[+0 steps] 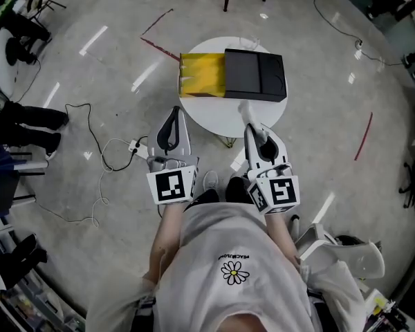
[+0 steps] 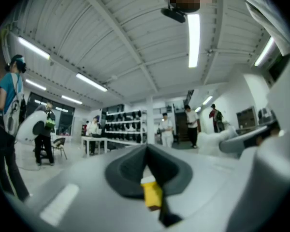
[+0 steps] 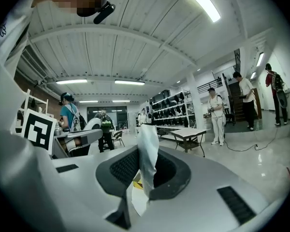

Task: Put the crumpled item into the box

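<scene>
In the head view, the right gripper (image 1: 250, 124) is holding the crumpled item (image 1: 246, 108), a pale wad, over the near edge of the round white surface (image 1: 214, 120). The black box (image 1: 256, 75) is sitting farther off, with a yellow sheet (image 1: 202, 75) at its left. The wad is jutting past the fingertips toward the box, its long axis roughly in line with the fingers. I judge the carry needs a steady pinch, with the fingers parting only once the wad is hanging well over the box. From here I cannot tell if its top is open.

In the left gripper view, the left gripper (image 2: 146, 154) is keeping its fingers pressed together on nothing.

In the right gripper view, the fingers are clamping the wad's lower part. Its loose end is standing tall between the pads, so it may flop or catch on the box rim.
</scene>
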`<state>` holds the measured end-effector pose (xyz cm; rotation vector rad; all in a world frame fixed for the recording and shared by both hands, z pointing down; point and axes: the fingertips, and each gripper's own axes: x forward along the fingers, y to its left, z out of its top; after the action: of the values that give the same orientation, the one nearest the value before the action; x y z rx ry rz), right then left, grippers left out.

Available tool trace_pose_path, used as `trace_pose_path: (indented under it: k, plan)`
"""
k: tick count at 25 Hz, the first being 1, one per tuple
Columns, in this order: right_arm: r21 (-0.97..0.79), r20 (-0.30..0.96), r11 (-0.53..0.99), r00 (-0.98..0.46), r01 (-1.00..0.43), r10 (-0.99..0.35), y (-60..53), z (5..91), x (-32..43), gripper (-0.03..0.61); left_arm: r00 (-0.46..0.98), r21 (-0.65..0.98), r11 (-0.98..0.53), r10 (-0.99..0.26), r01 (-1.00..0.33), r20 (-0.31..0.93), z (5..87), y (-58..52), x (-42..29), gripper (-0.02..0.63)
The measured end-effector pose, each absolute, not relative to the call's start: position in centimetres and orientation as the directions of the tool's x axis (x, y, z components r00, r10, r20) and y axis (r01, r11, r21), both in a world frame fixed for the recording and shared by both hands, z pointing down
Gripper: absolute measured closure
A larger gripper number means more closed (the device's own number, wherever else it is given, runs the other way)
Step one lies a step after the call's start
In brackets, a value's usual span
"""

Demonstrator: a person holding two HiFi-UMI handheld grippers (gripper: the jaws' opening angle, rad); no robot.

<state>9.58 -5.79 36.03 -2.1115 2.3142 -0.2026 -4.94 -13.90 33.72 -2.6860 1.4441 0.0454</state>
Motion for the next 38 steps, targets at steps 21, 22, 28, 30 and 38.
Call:
trace_pose_path:
  k: [21, 22, 28, 30, 38]
  plan:
    - [-0.096, 0.023, 0.188, -0.191, -0.978, -0.981, -15.9, 35.8, 9.6, 0.529, 0.472, -0.104, -0.463, -0.874, -0.880, -0.110, 32.5, -21.9, -5.0, 0.614]
    - [-0.093, 0.025, 0.186, -0.189, -0.978, -0.982, -16.0, 35.8, 9.7, 0.529, 0.473, -0.107, -0.463, -0.875, -0.880, -0.102, 32.6, -22.3, -5.0, 0.614]
    - [-0.100, 0.049, 0.184, -0.190, -0.978, -0.981, -17.6, 36.6, 10.6, 0.529, 0.471, -0.089, -0.463, -0.873, -0.882, -0.124, 32.3, -24.8, -3.8, 0.614]
    - [-0.116, 0.058, 0.184, -0.192, -0.976, -0.980, -18.4, 37.1, 11.1, 0.528, 0.471, -0.087, -0.463, -0.874, -0.882, -0.122, 32.5, -25.5, -3.3, 0.614]
    - [0.041, 0.130, 0.221, -0.215, -0.974, -0.968, -24.1, 38.1, 11.3, 0.528, 0.456, -0.104, -0.447, -0.886, -0.889, -0.087, 33.3, -28.4, -3.3, 0.614]
